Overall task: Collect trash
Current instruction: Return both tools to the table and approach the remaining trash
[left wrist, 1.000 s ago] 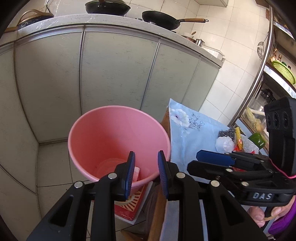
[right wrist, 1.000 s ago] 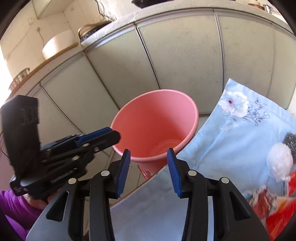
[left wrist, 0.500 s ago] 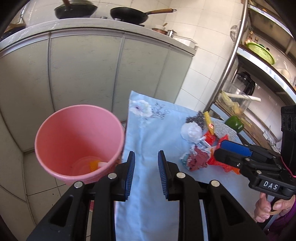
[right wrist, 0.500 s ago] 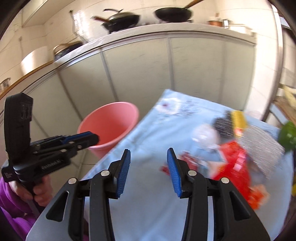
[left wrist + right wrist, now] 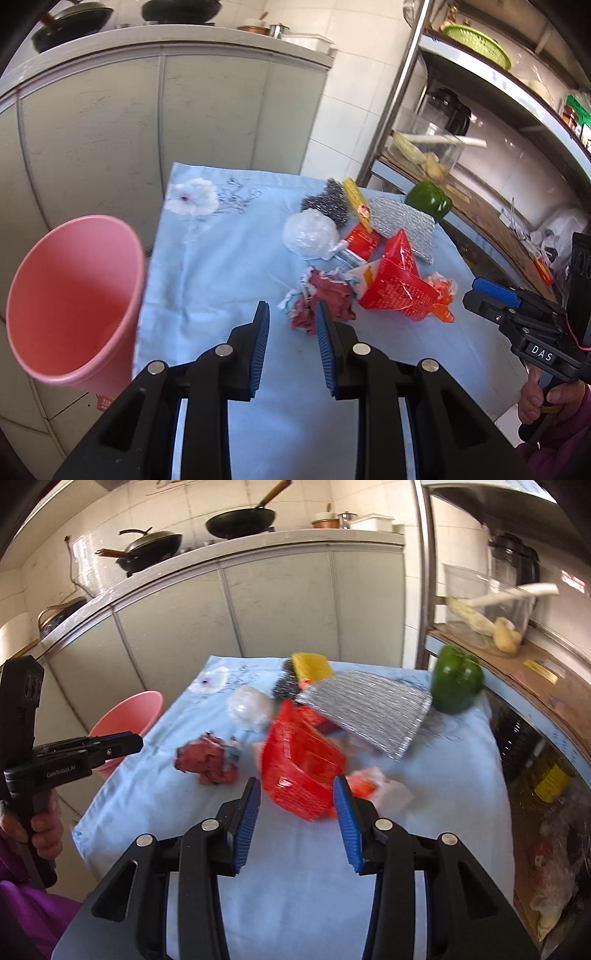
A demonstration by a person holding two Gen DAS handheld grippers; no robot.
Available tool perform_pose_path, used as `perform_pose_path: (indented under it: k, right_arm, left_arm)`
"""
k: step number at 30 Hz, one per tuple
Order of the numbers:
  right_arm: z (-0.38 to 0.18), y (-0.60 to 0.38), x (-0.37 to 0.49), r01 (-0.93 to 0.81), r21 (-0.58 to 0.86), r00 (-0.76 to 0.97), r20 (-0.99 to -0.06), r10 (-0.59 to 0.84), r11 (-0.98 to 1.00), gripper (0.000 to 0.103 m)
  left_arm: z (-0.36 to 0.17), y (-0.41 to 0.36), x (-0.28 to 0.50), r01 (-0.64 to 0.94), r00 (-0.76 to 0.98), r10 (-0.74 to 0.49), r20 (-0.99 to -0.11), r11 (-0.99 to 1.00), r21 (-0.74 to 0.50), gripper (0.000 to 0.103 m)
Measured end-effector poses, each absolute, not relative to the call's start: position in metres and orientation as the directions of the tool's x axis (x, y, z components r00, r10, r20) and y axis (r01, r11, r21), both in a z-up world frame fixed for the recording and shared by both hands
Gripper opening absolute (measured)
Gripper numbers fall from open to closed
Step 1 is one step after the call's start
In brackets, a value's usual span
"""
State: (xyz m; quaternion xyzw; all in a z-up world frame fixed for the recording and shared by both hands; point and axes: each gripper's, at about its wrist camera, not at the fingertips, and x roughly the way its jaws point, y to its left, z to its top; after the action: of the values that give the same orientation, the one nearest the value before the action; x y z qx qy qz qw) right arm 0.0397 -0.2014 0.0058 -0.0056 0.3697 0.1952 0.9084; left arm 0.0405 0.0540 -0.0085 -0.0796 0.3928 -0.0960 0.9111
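A pink bin (image 5: 70,299) stands on the floor left of a table with a light blue cloth (image 5: 221,266); it also shows in the right wrist view (image 5: 129,716). Trash lies on the cloth: a crumpled dark red wrapper (image 5: 325,299) (image 5: 210,760), a red plastic bag (image 5: 399,284) (image 5: 299,764), a white plastic ball (image 5: 310,232) (image 5: 251,709). My left gripper (image 5: 291,347) is open and empty, just short of the dark red wrapper. My right gripper (image 5: 299,819) is open and empty, its fingers either side of the red bag's near end.
A steel scourer (image 5: 328,203), a yellow sponge (image 5: 310,664), a silver foil pad (image 5: 369,709) and a green pepper (image 5: 456,679) lie at the table's far side. A metal shelf rack (image 5: 480,155) stands right. Kitchen cabinets (image 5: 147,122) stand behind.
Both grippers have swung right, away from the pink bin and over the table. The trash pile now lies straight ahead of each. Both stay open.
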Motion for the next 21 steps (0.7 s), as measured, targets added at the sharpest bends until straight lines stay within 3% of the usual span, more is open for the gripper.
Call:
perform_pose_path:
  k: [21]
  right_arm:
    - [-0.011, -0.265, 0.072, -0.235, 0.230, 0.658, -0.677, 0.328, 0.944, 0.042]
  left_arm:
    - [-0.018, 0.015, 0.173, 0.113, 0.623, -0.185, -0.760, 0.983, -0.147, 0.025]
